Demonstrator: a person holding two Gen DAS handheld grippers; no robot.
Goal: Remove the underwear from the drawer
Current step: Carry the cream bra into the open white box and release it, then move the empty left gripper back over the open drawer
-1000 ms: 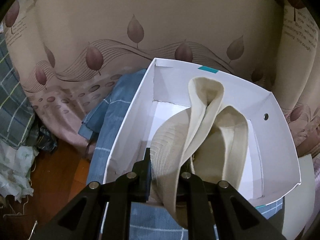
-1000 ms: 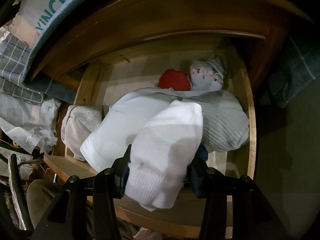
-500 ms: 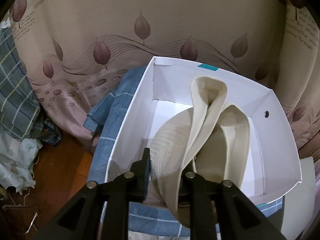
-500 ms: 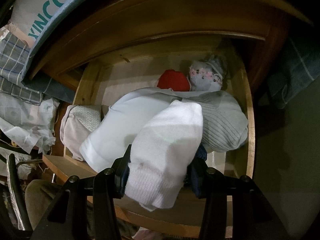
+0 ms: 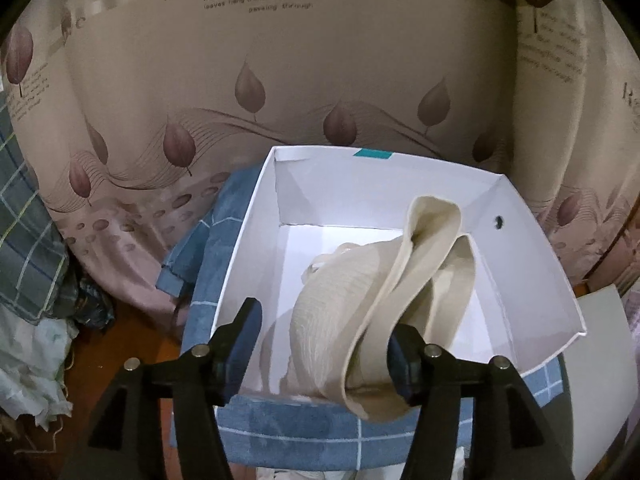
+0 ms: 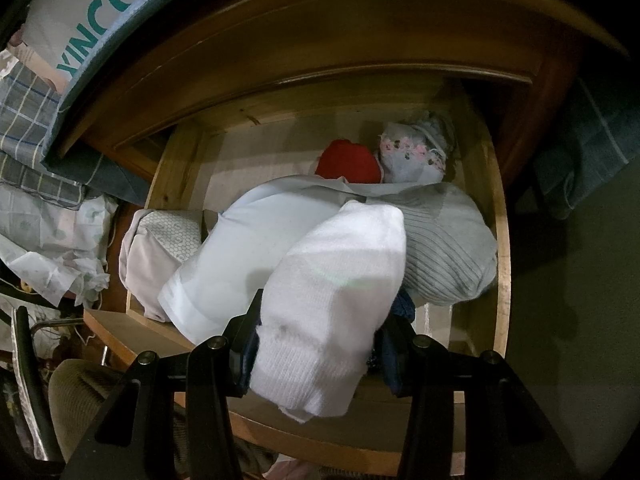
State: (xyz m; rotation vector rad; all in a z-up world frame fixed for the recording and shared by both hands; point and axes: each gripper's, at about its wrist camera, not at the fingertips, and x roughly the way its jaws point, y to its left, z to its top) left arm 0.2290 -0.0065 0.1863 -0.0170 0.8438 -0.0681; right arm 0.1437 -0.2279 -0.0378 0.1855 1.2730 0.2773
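A cream ribbed underwear lies in the white cardboard box, its waistband looped upward and its near end resting against the right finger. My left gripper hangs over the box's near edge with its jaws opening; the left finger stands apart from the cloth. In the right wrist view, my right gripper is shut on a white knit garment above the open wooden drawer. Inside the drawer lie a light-blue garment, a grey ribbed one, a red one and a floral one.
The box rests on a blue checked cloth in front of a leaf-patterned curtain. Crumpled fabric and wooden floor lie to its left. A pale folded piece fills the drawer's left end, and a printed bag overhangs the cabinet.
The left jaws have spread apart and let go of the cream underwear, which has sagged into the box. The left gripper has drawn back and up slightly. The right gripper has kept still.
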